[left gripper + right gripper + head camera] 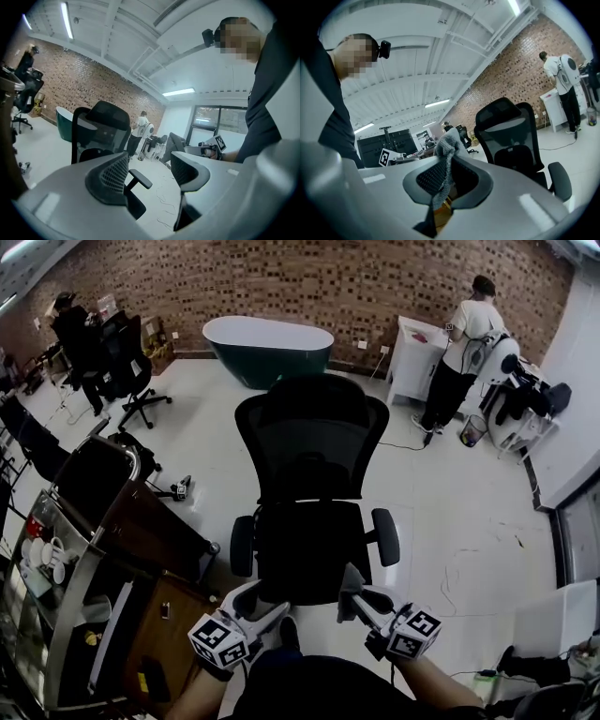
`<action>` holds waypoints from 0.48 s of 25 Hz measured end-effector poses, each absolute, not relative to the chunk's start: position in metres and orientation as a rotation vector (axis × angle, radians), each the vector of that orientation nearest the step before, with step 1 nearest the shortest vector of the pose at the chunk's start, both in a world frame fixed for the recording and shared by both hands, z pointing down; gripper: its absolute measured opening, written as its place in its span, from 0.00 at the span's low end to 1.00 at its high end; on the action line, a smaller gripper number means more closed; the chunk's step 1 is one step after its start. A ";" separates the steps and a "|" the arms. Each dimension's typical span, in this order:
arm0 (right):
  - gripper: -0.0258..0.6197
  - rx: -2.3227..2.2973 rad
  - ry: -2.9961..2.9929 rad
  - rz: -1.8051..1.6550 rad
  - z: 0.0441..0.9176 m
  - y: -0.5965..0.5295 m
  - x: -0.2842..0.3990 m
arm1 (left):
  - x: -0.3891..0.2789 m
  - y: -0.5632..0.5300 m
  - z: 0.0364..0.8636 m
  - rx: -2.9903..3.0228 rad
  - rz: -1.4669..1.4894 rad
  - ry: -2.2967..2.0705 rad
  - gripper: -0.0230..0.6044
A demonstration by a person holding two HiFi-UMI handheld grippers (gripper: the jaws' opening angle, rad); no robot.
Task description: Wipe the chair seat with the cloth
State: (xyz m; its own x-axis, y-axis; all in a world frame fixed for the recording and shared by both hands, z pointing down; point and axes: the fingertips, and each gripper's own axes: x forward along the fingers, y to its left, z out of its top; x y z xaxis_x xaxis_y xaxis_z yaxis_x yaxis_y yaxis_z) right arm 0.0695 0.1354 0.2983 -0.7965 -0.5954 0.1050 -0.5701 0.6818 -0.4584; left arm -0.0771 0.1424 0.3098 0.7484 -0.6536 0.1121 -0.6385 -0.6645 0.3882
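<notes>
Right gripper (448,177) pinching the cloth (448,143) at bottom centre of head view, by the chair (307,545) seat's front edge, possibly touching it. Left gripper (151,171) jaws spread, nothing between.

The black padded chair seat (305,554) is left open at its front edge, flanked by black armrests (385,536) and closed behind by a tall mesh backrest (311,432). Left, a brown wooden cart (141,521) is set close; right, white floor (469,531) is left bare
</notes>
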 end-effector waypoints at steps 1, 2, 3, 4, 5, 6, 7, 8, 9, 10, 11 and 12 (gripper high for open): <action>0.09 -1.004 2.820 -0.744 0.298 0.124 0.065 | -0.082 0.130 0.308 2.551 -0.043 -0.967 0.53; 0.09 -1.021 2.810 -0.741 0.298 0.112 0.060 | -0.086 0.119 0.307 2.559 -0.034 -0.948 0.53; 0.10 -1.033 2.804 -0.736 0.298 0.102 0.055 | -0.089 0.108 0.305 2.564 -0.024 -0.931 0.53; 0.09 -1.045 2.799 -0.732 0.298 0.092 0.051 | -0.093 0.098 0.304 2.569 -0.016 -0.914 0.53; 0.09 -1.057 2.794 -0.732 0.298 0.084 0.047 | -0.095 0.089 0.305 2.572 -0.012 -0.899 0.53; 0.09 -1.069 2.787 -0.736 0.299 0.076 0.044 | -0.097 0.082 0.306 2.574 -0.011 -0.887 0.53; 0.10 -1.079 2.780 -0.742 0.299 0.070 0.042 | -0.099 0.076 0.306 2.573 -0.013 -0.878 0.53; 0.10 -1.084 2.774 -0.749 0.300 0.064 0.039 | -0.101 0.071 0.307 2.570 -0.018 -0.872 0.53; 0.09 -1.086 2.770 -0.756 0.301 0.059 0.037 | -0.102 0.067 0.309 2.568 -0.022 -0.866 0.53; 0.10 -1.084 2.768 -0.761 0.301 0.054 0.034 | -0.102 0.063 0.311 2.565 -0.022 -0.862 0.53; 0.09 -1.080 2.770 -0.765 0.302 0.048 0.032 | -0.102 0.059 0.311 2.560 -0.017 -0.860 0.53; 0.09 -1.073 2.777 -0.768 0.303 0.042 0.029 | -0.103 0.053 0.312 2.552 -0.010 -0.862 0.53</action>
